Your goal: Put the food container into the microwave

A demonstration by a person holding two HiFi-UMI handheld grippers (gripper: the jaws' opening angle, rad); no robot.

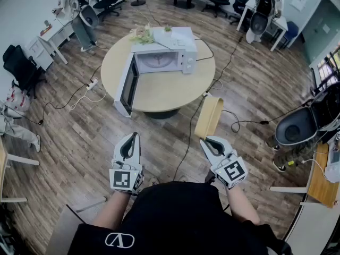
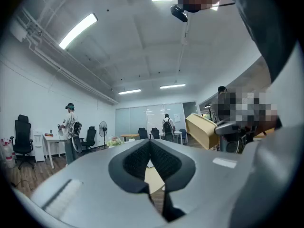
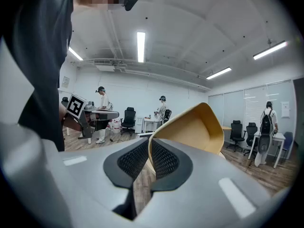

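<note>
Left gripper [image 1: 134,137]: low at my left, over the wood floor [image 1: 79,142]. Its jaws are pressed together with nothing between them, and the left gripper view confirms the pads meet.

Centre, ahead of me: round table [image 1: 159,92] with the microwave [image 1: 164,57] on it. The microwave's door [image 1: 127,86] is swung wide toward my left and the cavity is exposed. A bunch of flowers [image 1: 141,35] sits on top of the microwave. A cable [image 1: 187,142] trails across the floor from under the table.

Right gripper [image 1: 207,140]: jaws clamped on one wall of the tan container [image 1: 209,117]. I hold it up on edge in the air, over the floor. It is just short of the table's near rim and well apart from the microwave. In the right gripper view the container's hollow [image 3: 194,127] opens to the right of the pads.
</note>
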